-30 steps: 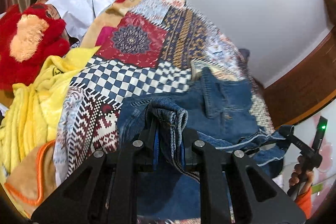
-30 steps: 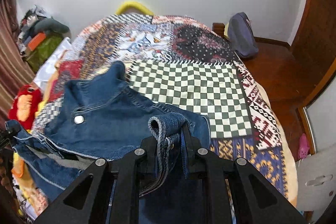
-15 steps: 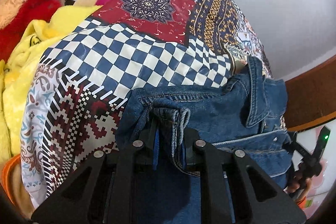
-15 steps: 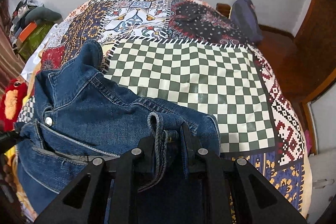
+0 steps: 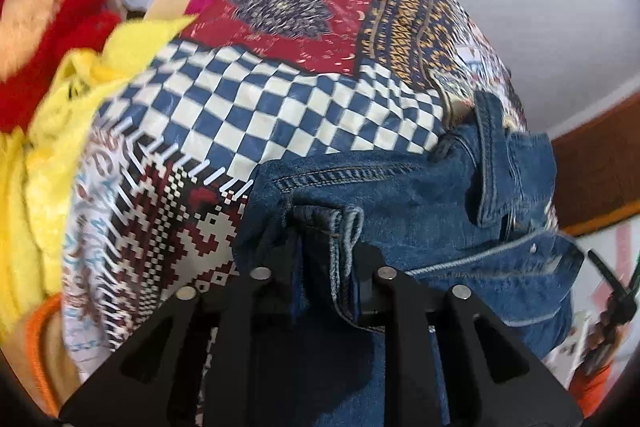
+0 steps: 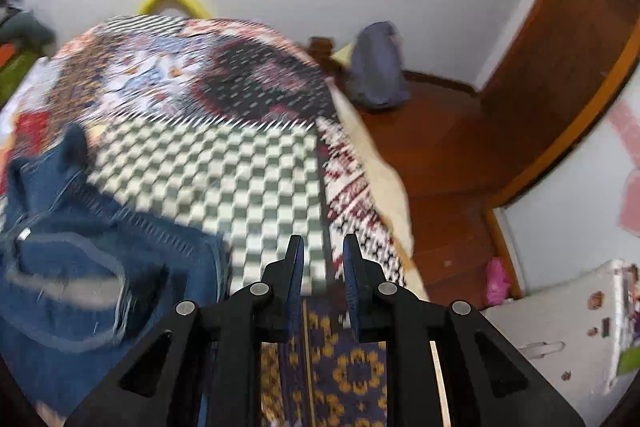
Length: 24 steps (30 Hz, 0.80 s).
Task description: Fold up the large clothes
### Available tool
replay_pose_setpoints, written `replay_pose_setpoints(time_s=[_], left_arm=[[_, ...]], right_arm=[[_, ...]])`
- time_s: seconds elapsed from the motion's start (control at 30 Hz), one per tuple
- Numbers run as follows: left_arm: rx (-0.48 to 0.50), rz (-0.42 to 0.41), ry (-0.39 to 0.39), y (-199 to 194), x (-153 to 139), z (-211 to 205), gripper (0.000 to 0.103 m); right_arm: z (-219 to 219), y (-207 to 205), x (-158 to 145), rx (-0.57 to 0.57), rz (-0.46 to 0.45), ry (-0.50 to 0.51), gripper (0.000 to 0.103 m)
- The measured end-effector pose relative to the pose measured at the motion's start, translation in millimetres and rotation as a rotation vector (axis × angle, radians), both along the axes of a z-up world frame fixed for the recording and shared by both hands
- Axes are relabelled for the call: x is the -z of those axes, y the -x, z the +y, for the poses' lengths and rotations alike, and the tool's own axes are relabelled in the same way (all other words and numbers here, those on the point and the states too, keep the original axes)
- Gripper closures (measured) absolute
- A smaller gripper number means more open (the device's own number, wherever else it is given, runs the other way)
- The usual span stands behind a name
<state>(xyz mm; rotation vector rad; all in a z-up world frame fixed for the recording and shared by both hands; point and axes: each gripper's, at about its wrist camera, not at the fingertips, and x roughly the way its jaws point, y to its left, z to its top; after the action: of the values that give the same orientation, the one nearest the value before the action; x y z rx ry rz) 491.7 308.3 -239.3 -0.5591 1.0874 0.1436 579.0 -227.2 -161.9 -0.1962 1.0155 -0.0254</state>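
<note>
Now the denim jacket [image 5: 400, 195] lies on the patchwork bedspread [image 5: 256, 99] at lower centre of the left view, a fold between the left gripper [image 5: 328, 251] jaws, which have just been opening. Right gripper [image 6: 320, 255] jaws stand empty, slightly apart, jacket at lower left.

Soft even indoor light, strong fisheye bending, dark vignetted corners, heavy motion blur in right view

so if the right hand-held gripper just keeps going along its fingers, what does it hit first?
Probably the patchwork bedspread: the right hand-held gripper is empty, with the checkered patch straight ahead. Depth is unclear.
</note>
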Motion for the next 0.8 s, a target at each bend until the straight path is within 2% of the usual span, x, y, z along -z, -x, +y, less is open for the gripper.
replay_pose_setpoints(time_s=[0.07,0.13,0.2,0.27,0.37,0.5,0.7,0.8], left_arm=[[0.04,0.002,-0.088,1.9,-15.6,-9.1,0.073],[0.057,-0.012,-0.144,6.6,-30.6,-14.3,0.061],[0.037,-0.055,-0.26,16.6,-53.4,-18.1,0.032],[0.027,-0.122,-0.353,31.1,-77.4,-20.4,0.024],[0.062,-0.15,-0.402,46.6,-97.4,-23.6,0.023],[0.137,-0.126,-0.456,60.9,-96.8,-38.7,0.018],[0.289,-0.023,-0.445,56.2,-52.9,-76.7,0.017],[0.313,0.026,-0.448,45.4,-28.0,-86.5,0.017]], right_arm=[[-3.4,12.3,-2.0,-0.04,0.003,0.004,0.088],[1.3,29.0,-2.4,-0.078,-0.007,0.041,0.088],[7.1,40.4,-2.0,-0.108,-0.006,0.043,0.088],[14.9,51.1,-1.9,-0.136,-0.009,0.03,0.088],[28.6,67.6,-5.2,-0.188,-0.021,0.014,0.088],[48.8,87.2,-5.9,-0.27,-0.008,-0.027,0.088],[81.9,95.3,19.1,-0.346,0.079,-0.086,0.088],[100.3,86.7,41.5,-0.354,0.127,-0.076,0.088]])
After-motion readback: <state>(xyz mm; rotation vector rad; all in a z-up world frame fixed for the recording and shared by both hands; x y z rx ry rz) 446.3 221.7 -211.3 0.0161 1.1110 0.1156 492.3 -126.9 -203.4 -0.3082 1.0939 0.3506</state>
